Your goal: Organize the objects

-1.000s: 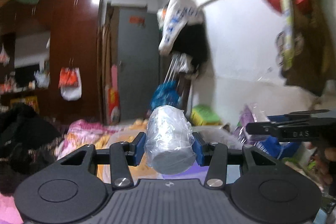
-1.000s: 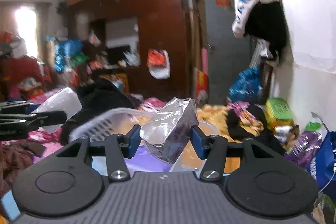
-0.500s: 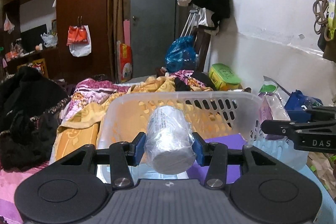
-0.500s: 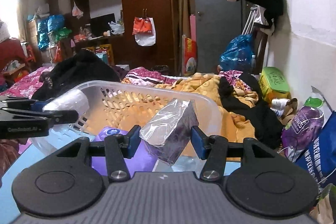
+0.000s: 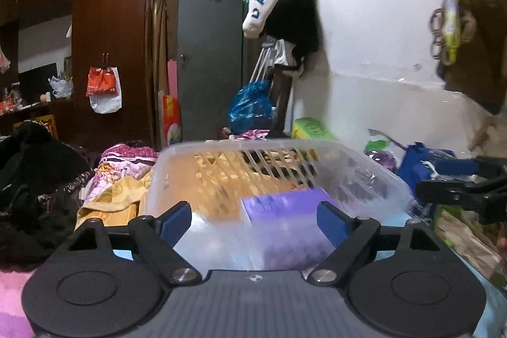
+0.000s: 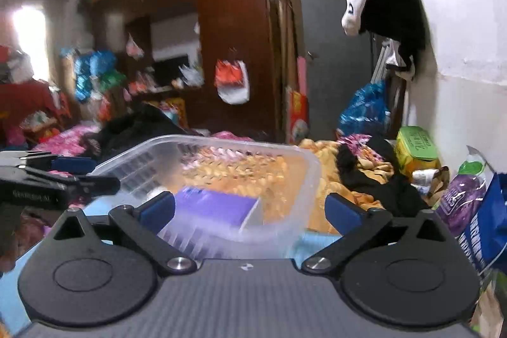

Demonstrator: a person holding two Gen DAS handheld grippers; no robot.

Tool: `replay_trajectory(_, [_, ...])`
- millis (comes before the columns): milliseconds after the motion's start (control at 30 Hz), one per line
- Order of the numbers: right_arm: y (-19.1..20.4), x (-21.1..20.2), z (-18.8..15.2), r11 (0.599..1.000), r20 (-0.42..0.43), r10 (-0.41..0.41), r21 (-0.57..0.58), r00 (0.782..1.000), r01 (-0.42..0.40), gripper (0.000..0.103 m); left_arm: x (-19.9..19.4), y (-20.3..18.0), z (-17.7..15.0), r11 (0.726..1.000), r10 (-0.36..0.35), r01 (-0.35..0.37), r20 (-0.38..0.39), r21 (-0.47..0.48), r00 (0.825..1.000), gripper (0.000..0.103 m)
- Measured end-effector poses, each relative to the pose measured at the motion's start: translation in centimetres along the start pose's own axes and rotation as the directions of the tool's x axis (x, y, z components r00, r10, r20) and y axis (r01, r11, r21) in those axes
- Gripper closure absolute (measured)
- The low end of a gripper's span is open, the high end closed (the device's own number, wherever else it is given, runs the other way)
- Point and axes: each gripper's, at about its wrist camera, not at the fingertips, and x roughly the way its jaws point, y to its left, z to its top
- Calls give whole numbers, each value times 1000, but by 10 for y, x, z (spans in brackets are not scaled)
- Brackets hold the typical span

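Note:
A clear plastic basket (image 5: 374,170) stands right in front of both grippers; it also shows in the right wrist view (image 6: 240,144). A purple pack (image 5: 285,217) lies inside it, also seen in the right wrist view (image 6: 215,206). My left gripper (image 5: 253,220) is open and empty at the basket's near edge. My right gripper (image 6: 250,208) is open and empty beside it. The wrapped roll and the crinkly packet are out of sight. The right gripper shows at the right of the left wrist view (image 5: 459,182), the left gripper at the left of the right wrist view (image 6: 54,179).
Piled clothes and a yellow blanket (image 6: 364,167) lie behind the basket. A green box (image 6: 415,144), a purple bag (image 6: 459,198) and a blue bag (image 6: 488,227) sit by the right wall. A dark wardrobe (image 5: 111,53) and grey door (image 5: 209,59) stand behind.
Both grippers opened and no longer hold the wrapped roll and the packet. Both views tilted up slightly from the basket.

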Motion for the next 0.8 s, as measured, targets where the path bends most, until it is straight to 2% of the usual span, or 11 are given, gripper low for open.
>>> replay_trajectory(100, [-15, -26, -39, 998, -4, 28, 50, 1000, -28, 0, -35, -14, -39, 998, -64, 64, 19, 2, 998, 14])
replay_trajectory(167, [-31, -35, -64, 989, -43, 49, 145, 998, -42, 0, -52, -26, -64, 995, -101, 101, 30, 9, 994, 14])
replay_trajectory(233, [-43, -38, -77, 972, -48, 98, 221, 994, -85, 0, -60, -41, -87, 990, -140, 139, 27, 26, 990, 14])
replay_trajectory(300, [-45, -38, -83, 971, -44, 117, 215, 992, -104, 3, -59, -56, -102, 986, -166, 165, 20, 36, 986, 14])
replay_trajectory(400, [-34, -31, -87, 995, -83, 49, 95, 995, -41, 16, -46, -73, -108, 976, -208, 210, -32, 61, 978, 16])
replay_trajectory(467, [-36, -25, -89, 991, -110, 93, 108, 990, -81, 28, -39, -81, -108, 972, -227, 229, -40, 54, 973, 16])
replay_trajectory(500, [-37, -21, -89, 988, -120, 113, 117, 986, -99, 29, -37, -83, -108, 971, -233, 236, -44, 51, 971, 16])
replay_trajectory(600, [-36, -17, -94, 991, -128, 106, 100, 986, -94, 31, -28, -90, -111, 963, -263, 267, -72, 42, 962, 21])
replay_trajectory(700, [-45, -16, -94, 970, -94, 176, 187, 980, -157, 36, -17, -98, -115, 956, -284, 289, -99, 45, 954, 30])
replay_trajectory(800, [-43, -14, -94, 963, -79, 185, 214, 980, -164, 44, -7, -105, -119, 955, -286, 293, -124, 49, 950, 34])
